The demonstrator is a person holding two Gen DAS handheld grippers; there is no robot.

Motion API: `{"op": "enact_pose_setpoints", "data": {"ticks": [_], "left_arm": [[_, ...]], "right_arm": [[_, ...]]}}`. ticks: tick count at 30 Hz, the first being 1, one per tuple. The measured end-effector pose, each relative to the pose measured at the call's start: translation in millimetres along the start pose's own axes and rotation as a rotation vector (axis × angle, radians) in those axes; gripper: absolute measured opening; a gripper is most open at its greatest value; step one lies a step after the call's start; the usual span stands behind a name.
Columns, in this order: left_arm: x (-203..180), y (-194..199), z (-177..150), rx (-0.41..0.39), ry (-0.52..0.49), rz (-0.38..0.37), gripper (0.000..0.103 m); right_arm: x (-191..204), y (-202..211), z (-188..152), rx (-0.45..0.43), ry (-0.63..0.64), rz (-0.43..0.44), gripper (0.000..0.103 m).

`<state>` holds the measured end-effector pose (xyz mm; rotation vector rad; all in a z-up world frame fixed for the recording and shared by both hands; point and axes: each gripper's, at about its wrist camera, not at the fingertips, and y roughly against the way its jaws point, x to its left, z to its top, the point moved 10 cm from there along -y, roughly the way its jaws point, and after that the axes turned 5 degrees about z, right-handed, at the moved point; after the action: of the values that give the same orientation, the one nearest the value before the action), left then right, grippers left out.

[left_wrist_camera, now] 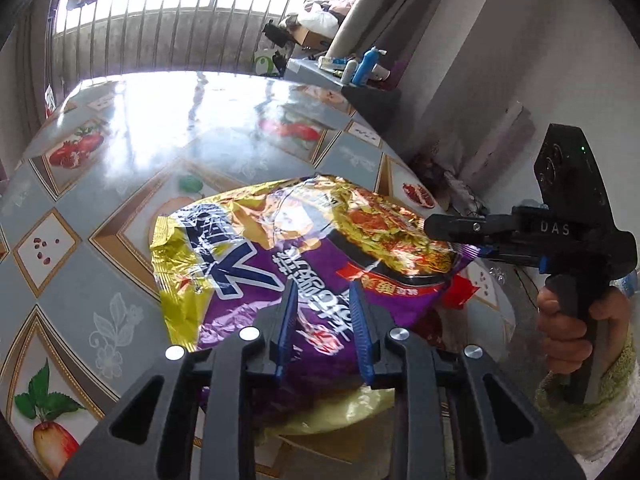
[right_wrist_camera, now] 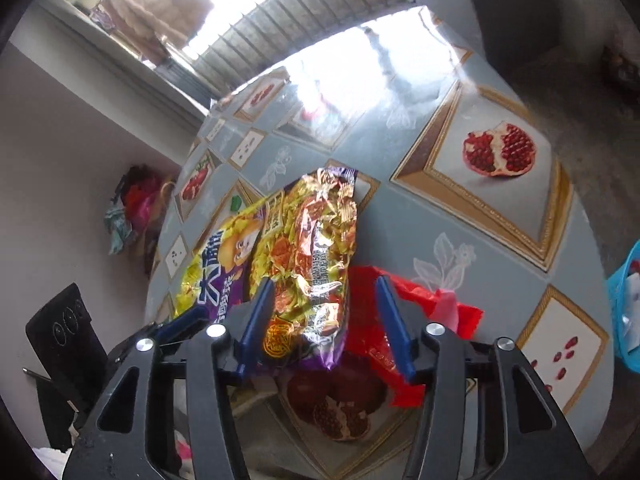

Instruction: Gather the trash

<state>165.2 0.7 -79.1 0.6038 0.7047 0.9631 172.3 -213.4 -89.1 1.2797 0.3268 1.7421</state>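
Left wrist view: my left hand-held gripper [left_wrist_camera: 324, 292] has its blue fingers narrow, with a crumpled purple and gold noodle packet [left_wrist_camera: 288, 248] between them. The packet rises in front of the fingers above the surface [left_wrist_camera: 120, 184], so it looks pinched and carried, though I cannot see the pads pressing. Its long axis runs left to right across this view, the gold crimped end to the left and the printed picture of noodles to the right. The big white and dark blue characters on it read upside down from here. The foil is glossy, creased and bright with glare.

My right hand-held gripper [left_wrist_camera: 430, 226] comes in from the right, my hand [left_wrist_camera: 568, 320] on its grip, and its dark tip lies at the packet's right end. A red wrapper [left_wrist_camera: 460, 292] shows just under that end.

In the right wrist view the same packet [right_wrist_camera: 304, 248] runs from near, between my fingers, to far, slightly leaning right, with its torn purple edge at the far end. My right hand-held gripper [right_wrist_camera: 324, 288] stands fairly wide; neither blue finger visibly presses the packet. The left one touches or nearly touches it, I cannot tell which. The red wrapper [right_wrist_camera: 416, 308] lies on the surface beneath, just right of the packet.

At the right edge is a blue basket [right_wrist_camera: 626, 304] with pale scraps inside; what they are I cannot tell.
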Motion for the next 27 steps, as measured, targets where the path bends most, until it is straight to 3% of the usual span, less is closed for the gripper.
{"op": "enact_pose_setpoints", "data": {"ticks": [5, 9, 11, 15, 19, 23, 27], "left_arm": [[-25.0, 26.3, 10.2, -0.081, -0.090, -0.025, 0.036], [-43.1, 28.4, 7.4, -0.080, -0.152, -0.039, 0.041], [-46.8, 23.1, 6.6, -0.063, -0.158, -0.040, 0.041], [-46.3, 9.8, 7.6, -0.044, -0.157, -0.024, 0.041], [-38.9, 7.0, 9.5, -0.039, -0.138, -0.010, 0.041], [-31.7, 9.9, 5.3, -0.028, -0.132, -0.006, 0.042], [-30.6, 14.4, -1.7, -0.022, -0.148, -0.003, 0.045]], "right_arm": [[-1.9, 52.6, 8.3, -0.122, -0.027, 0.037, 0.057], [-10.8, 76.1, -2.0, -0.168, 0.006, -0.023, 0.057], [-18.8, 72.5, -9.7, -0.159, 0.020, -0.083, 0.057], [-43.2, 51.7, -27.1, -0.105, -0.054, -0.118, 0.057], [-55.4, 30.9, -32.6, -0.055, -0.137, -0.075, 0.057], [-52.9, 12.6, -37.7, 0.010, -0.132, -0.074, 0.057], [-52.6, -1.1, -40.5, 0.035, -0.126, -0.092, 0.042]]}}
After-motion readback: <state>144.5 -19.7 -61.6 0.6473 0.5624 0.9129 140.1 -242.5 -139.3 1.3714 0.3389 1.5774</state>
